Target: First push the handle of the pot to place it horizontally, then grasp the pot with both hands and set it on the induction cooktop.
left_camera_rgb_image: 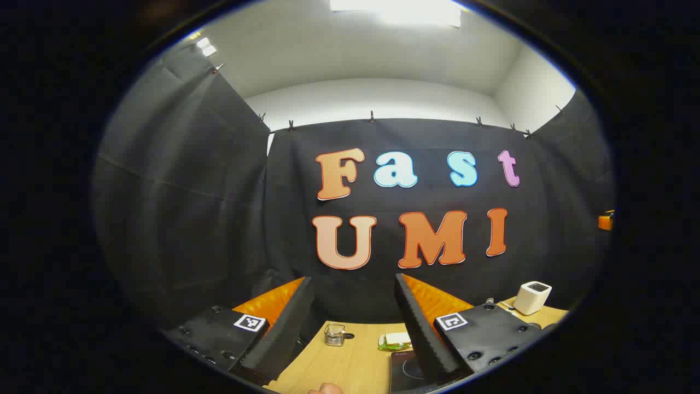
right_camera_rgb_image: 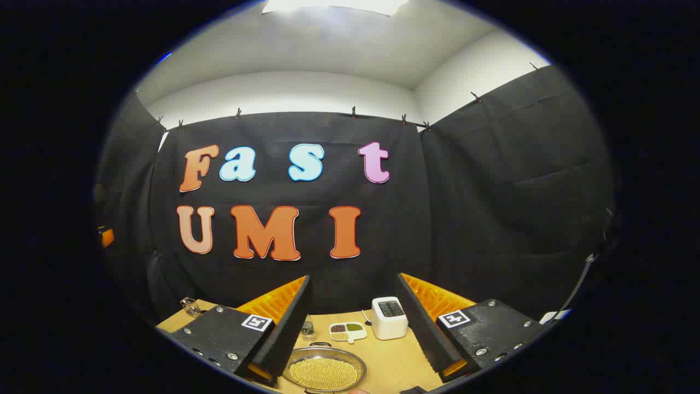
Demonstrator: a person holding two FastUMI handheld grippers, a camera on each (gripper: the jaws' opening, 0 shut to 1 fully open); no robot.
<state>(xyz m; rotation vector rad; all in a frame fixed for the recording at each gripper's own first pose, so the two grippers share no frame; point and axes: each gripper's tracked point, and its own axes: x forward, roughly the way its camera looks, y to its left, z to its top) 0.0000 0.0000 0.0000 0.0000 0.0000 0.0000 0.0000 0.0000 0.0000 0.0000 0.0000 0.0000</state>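
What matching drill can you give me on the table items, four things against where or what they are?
Things:
1. pot
2. toaster
3. divided dish
4. glass jar

Descriptions:
A. white, standing at the back of the table
B. clear, seen between the left tongs' fingers
C. holds dark and green fillings in separate compartments
D. full of small yellow beads

Pairs: 1-D, 2-A, 3-C, 4-B

Both tongs, left (left_camera_rgb_image: pixel 353 323) and right (right_camera_rgb_image: pixel 353 323), are held level with fingers spread wide, gripping nothing.
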